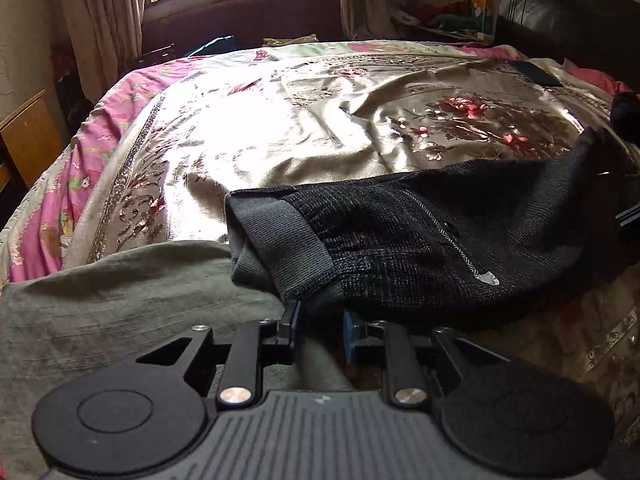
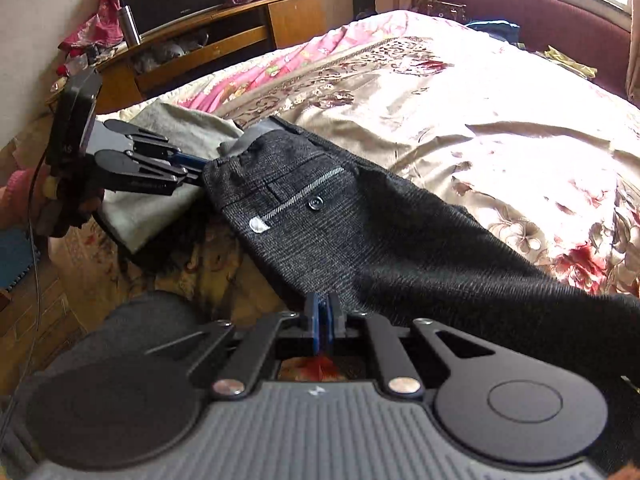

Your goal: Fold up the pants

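Dark grey tweed pants (image 2: pixel 360 220) lie on the bed, waistband to the left, legs running right; a back pocket with a button faces up. They also show in the left wrist view (image 1: pixel 440 240), with a grey ribbed waistband. My left gripper (image 1: pixel 320 328) is at the waistband corner with its jaws apart around the cloth edge; it also shows in the right wrist view (image 2: pixel 192 168). My right gripper (image 2: pixel 322 316) is shut on the near edge of the pants at the seat.
A grey-green towel (image 1: pixel 120 300) lies under the waistband end. The bed has a shiny floral cover (image 1: pixel 280 120). A wooden TV cabinet (image 2: pixel 224 40) stands beyond the bed's left side. A dark headboard (image 1: pixel 560 12) is at right.
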Available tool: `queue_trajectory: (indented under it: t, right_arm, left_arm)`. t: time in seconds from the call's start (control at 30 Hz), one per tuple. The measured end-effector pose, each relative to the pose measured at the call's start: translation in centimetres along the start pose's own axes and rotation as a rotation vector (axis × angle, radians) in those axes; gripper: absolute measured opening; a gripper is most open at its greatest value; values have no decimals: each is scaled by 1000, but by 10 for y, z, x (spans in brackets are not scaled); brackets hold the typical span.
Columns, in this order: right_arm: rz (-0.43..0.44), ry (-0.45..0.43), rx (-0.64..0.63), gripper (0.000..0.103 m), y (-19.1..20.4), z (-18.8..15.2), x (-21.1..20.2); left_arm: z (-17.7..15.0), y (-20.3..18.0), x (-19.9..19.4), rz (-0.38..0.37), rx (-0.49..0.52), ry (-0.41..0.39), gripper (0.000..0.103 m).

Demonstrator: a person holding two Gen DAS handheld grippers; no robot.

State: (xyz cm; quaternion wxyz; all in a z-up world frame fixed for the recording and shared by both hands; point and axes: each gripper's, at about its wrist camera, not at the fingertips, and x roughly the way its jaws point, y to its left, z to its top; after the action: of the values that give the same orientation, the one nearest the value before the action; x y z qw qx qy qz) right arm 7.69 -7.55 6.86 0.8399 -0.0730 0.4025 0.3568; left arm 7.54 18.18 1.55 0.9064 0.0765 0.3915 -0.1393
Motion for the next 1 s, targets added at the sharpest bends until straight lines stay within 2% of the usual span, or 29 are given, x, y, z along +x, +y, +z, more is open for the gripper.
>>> queue_trajectory:
  t: [0.03, 0.1, 0.17, 0.23, 0.33, 0.4, 0.43, 0.47, 0.53, 0.57, 0.63, 0.73, 0.8, 0.87, 0.93, 0.97, 1.0]
  right_arm:
    - [0, -14, 9, 8, 2, 3, 3]
    - [-3, -46, -11, 18, 14, 12, 14]
    - [-22, -83, -113, 44, 34, 15, 26]
    - [-55, -131, -260, 57, 62, 12, 43]
    - [-87, -182, -429, 63, 94, 8, 74]
    - [-126, -200, -504, 62, 106, 9, 93]
    - [-184, -218, -542, 59, 111, 10, 104]
    - [-216, -223, -538, 38, 111, 14, 110]
    - [-177, -181, -407, 8, 96, 37, 114]
    - [-158, -178, -351, 7, 88, 47, 111]
    - [-163, -230, -277, 6, 73, 72, 93]
    - [-161, -309, -209, 6, 66, 96, 65]
    - [-151, -314, -189, 7, 70, 96, 64]
    - [-129, -262, -183, 7, 80, 80, 86]
    - [-92, -160, -170, 9, 89, 58, 122]
    - [-82, -100, -162, 15, 93, 45, 142]
    - [-89, -27, -174, 16, 101, 31, 162]
  left_arm:
    - [1, -1, 3, 7, 6, -4, 35]
    - [1, -6, 7, 40, 48, -16, 36]
    - [0, -11, 8, 75, 95, -31, 40]
    - [0, -16, 6, 109, 159, -44, 44]
    - [1, -25, 4, 145, 248, -76, 46]
    - [6, -28, 5, 157, 278, -101, 46]
    - [8, -29, 7, 174, 298, -113, 46]
    - [10, -32, 10, 202, 328, -125, 46]
    - [19, -34, 16, 246, 412, -144, 47]
    - [25, -34, 18, 258, 440, -161, 47]
    - [45, -28, 15, 270, 472, -216, 45]
    - [72, -18, 2, 271, 444, -312, 42]
    - [73, -12, -3, 259, 423, -336, 42]
    - [60, -9, 7, 279, 436, -293, 42]
    - [33, -6, 34, 332, 478, -163, 42]
    - [17, -6, 47, 349, 504, -87, 42]
    - [5, -7, 53, 364, 530, -50, 42]
